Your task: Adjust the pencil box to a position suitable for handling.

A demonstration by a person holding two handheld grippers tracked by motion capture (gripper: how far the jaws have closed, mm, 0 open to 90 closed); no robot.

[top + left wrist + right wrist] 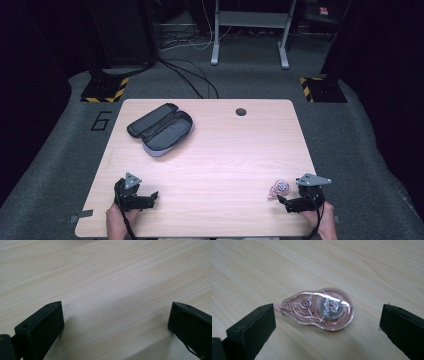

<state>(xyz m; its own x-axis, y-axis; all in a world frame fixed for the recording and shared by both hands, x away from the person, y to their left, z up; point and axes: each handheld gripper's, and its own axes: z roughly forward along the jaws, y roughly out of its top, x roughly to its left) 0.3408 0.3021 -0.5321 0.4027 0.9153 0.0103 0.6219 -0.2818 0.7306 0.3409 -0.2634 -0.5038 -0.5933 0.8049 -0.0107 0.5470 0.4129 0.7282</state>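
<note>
We hold the left gripper [150, 196] low near the table's [215, 165] near left corner, jaws spread wide; our right gripper [281, 200] sits near the near right corner, jaws equally wide.

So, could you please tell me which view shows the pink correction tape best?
The right gripper view: the correction tape lies close up, with gears and label visible. In the high view it is a small pink blob.

Bright overhead light on the table [210, 165], dark surroundings, soft shadows, glare on the tape dispenser [322, 308].
</note>
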